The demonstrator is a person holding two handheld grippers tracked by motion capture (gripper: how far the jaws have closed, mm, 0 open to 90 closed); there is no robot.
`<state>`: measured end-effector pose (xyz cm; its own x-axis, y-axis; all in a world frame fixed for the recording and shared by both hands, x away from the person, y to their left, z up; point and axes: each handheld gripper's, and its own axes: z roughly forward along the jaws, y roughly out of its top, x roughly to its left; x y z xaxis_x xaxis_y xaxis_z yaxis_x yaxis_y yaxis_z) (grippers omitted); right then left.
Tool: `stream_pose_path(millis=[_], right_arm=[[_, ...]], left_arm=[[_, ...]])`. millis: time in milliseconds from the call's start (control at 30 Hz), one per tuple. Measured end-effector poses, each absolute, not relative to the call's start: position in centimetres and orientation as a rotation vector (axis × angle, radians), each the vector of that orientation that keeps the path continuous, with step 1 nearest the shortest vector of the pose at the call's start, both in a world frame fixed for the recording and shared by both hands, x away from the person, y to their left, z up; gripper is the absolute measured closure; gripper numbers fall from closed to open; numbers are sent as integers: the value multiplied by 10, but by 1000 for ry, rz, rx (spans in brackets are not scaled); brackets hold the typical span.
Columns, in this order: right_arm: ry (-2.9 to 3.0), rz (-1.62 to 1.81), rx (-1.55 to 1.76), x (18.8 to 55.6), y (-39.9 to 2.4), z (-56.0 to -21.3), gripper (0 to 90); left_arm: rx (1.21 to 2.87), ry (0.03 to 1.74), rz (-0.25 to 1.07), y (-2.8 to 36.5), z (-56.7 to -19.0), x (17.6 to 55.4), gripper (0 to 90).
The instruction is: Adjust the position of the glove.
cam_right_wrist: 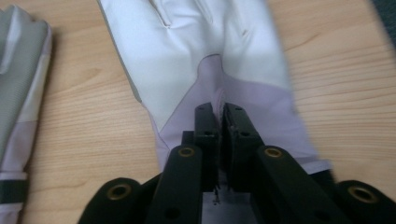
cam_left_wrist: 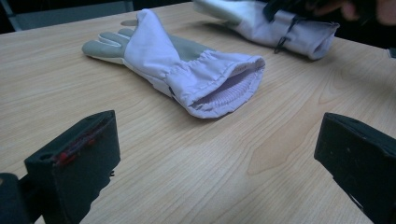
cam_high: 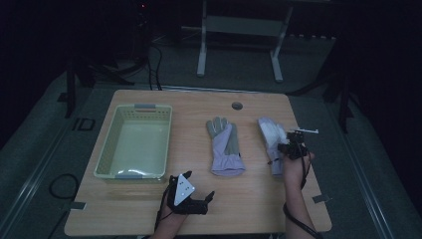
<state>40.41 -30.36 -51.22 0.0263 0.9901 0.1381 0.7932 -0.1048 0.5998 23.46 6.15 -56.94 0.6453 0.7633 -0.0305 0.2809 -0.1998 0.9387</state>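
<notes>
Two pale lilac and white work gloves lie on the wooden table. The left glove lies palm up in the middle, cuff toward me; in the left gripper view this glove shows its open cuff. The right glove lies white side up, and my right gripper sits on its wrist part. In the right gripper view the gripper is shut, pinching a fold of the right glove. My left gripper rests open near the front edge, its wide-apart fingertips short of the cuff.
A pale green plastic basket with nothing in it stands on the left half of the table. A round cable hole sits near the far edge. Beyond the table stands a metal frame on a dark floor.
</notes>
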Motion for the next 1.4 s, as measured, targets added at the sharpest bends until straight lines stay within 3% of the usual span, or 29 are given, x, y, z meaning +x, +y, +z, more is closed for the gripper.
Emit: stream_pose_path(millis=[167,267,367,567,833,1167,1267,1400], right_arm=[[1831,771,1903,410,-292,-523,672],[1869,757,1851,411,-290,-521,642],[1962,875,1762,414,-300,-498,553],[2115,924,1578,416,-321,-467,507],[2229,840,1500,424,-329,-474,501],[2268,812,1644,441,-331,-518,510],[2289,795,1631,441,-327,-526,601],[2285,772,1623,439,-323,-527,635]], left_arm=[[1781,832,539,61,-569,235,3],[1773,836,541,61,-569,235,3],[1770,838,542,61,-570,235,3],[1778,839,542,61,-569,235,3],[1773,844,540,61,-569,235,3],[1775,845,531,62,-569,236,4],[1777,841,531,62,-569,236,3],[1781,838,534,61,-569,236,3]])
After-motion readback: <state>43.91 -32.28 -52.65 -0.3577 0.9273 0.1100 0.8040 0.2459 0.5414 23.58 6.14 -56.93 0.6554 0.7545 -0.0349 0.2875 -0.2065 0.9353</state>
